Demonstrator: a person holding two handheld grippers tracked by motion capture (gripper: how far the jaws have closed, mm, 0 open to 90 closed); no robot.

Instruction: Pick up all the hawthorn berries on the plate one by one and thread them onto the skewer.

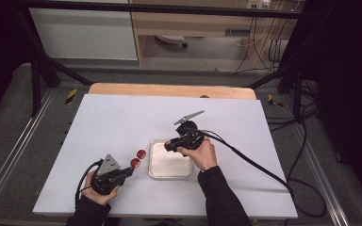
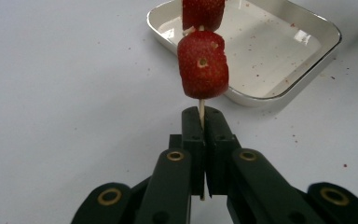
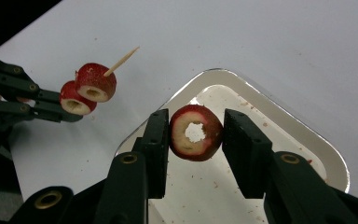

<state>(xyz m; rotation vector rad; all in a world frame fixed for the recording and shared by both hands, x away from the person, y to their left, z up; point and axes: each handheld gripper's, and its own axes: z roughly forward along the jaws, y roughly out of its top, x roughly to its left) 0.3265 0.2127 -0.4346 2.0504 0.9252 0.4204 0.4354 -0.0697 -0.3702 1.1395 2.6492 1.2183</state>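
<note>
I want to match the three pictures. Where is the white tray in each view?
High view: tray at table centre, beside the right hand.
Left gripper view: tray at upper right, behind the skewered slices.
Right gripper view: tray at lower centre, under the held slice.
Shared landmark: the skewer.

High view: worktop point(image 1: 122, 122) evenly lit from overhead, pale & w/o glare; surroundings dim, corners nearly black. Soft short shadows under the hands. Pic a bit soft, low-res, straight rails bow slightly at edges. Left gripper view: strawberry slice point(image 2: 203, 64) sharp, tool base at bottom slightly blurred; small bright glints on white tray point(image 2: 307, 42) rim. Right gripper view: held slice point(image 3: 196, 133) in focus, tray rim shines, top-left corner black.
</note>
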